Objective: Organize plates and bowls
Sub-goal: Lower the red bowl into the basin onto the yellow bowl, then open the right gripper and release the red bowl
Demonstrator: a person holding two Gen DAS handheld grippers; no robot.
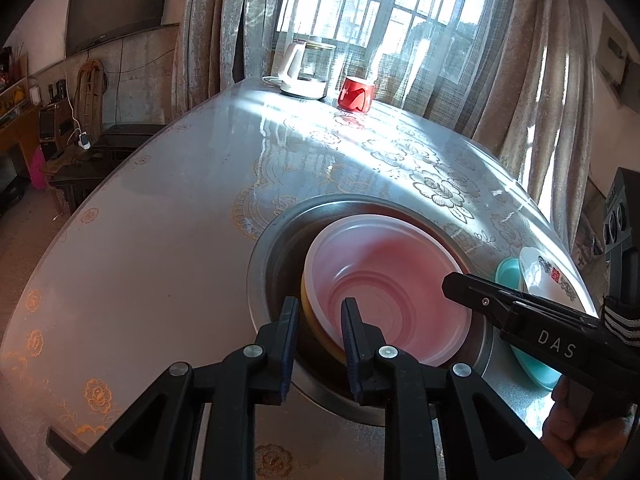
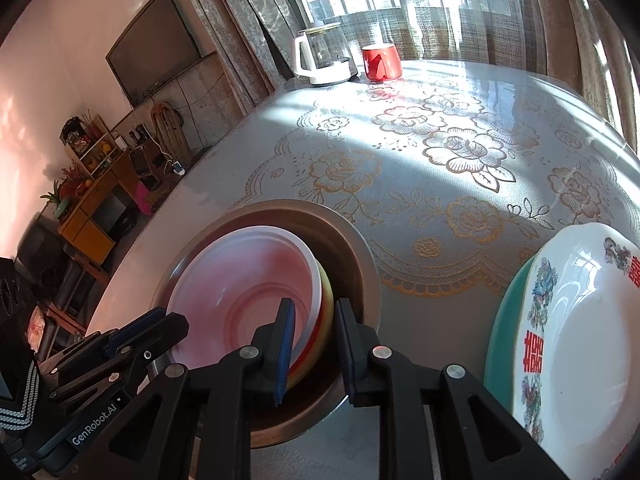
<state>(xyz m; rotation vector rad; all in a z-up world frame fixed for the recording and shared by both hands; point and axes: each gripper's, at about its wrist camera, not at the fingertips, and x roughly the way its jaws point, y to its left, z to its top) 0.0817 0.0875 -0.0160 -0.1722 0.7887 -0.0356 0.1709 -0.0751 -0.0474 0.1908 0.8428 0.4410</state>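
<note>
Left wrist view shows the left gripper (image 1: 320,344) straddling the near rim of the pink bowl (image 1: 384,288), nested in the metal basin (image 1: 276,240) mid-table, like the right gripper (image 2: 314,350), both unclenched; squeeze evenly before lifting.

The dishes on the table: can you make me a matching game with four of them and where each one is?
Things:
1. pink bowl
2. white flowered plate
3. red cup
4. metal basin

Places:
A. on top of the teal plate
B. next to the kettle by the window
C. nested in a yellow bowl
D. on the tablecloth, holding the stacked bowls

Pairs: 1-C, 2-A, 3-B, 4-D
</note>
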